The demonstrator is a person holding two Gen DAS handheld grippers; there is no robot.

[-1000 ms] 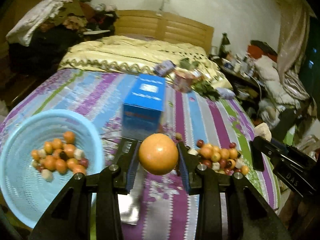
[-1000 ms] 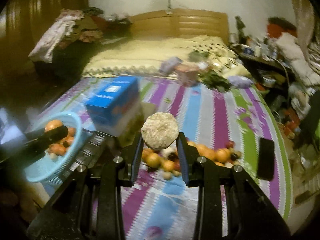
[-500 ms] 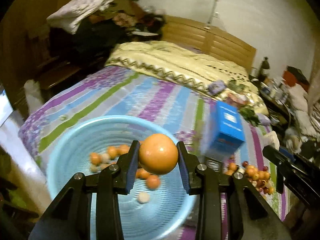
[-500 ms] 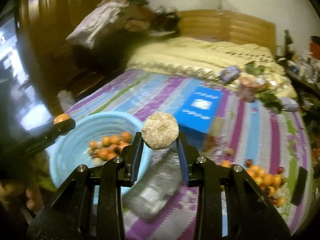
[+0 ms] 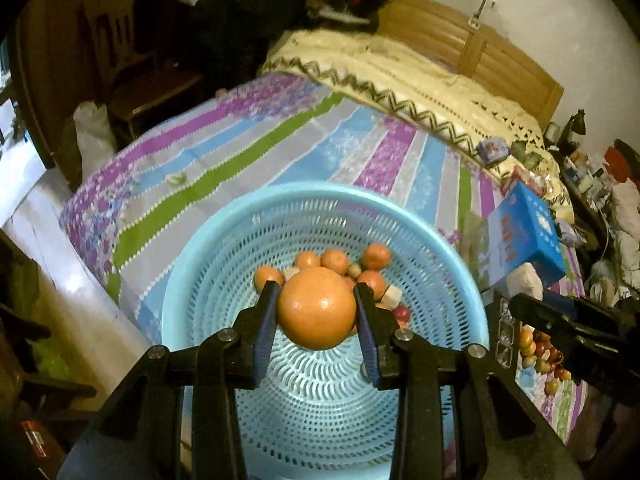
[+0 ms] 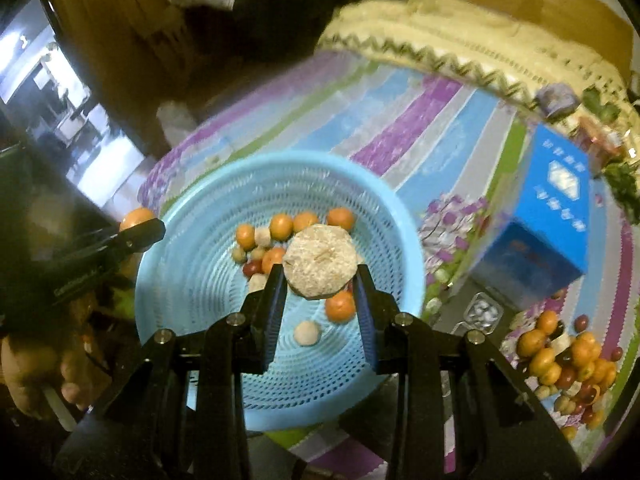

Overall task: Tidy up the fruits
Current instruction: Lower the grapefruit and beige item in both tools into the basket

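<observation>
Left fingers [image 5: 316, 312] gripping orange [image 5: 317, 307] over basket [image 5: 460, 280], right fingers [image 6: 320, 280] clamping a pale, perhaps peeled fruit [image 6: 320, 261]

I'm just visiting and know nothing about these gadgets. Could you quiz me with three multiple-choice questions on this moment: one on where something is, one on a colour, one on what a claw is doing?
1. Where does the loose pile of fruit lie?
A. On the striped bedspread, outside the basket
B. On top of the blue box
C. On the floor

2. What colour is the perforated basket?
A. Red
B. Light blue
C. Black

3. What is the left claw doing?
A. Hanging open and empty
B. Gripping a spoon
C. Clamped on an orange above the basket

Answers:
1. A, the pile lies on the bedspread near the blue box.
2. B, its rim and walls are pale blue.
3. C, the orange sits pinched between both fingers over the basket.
</observation>
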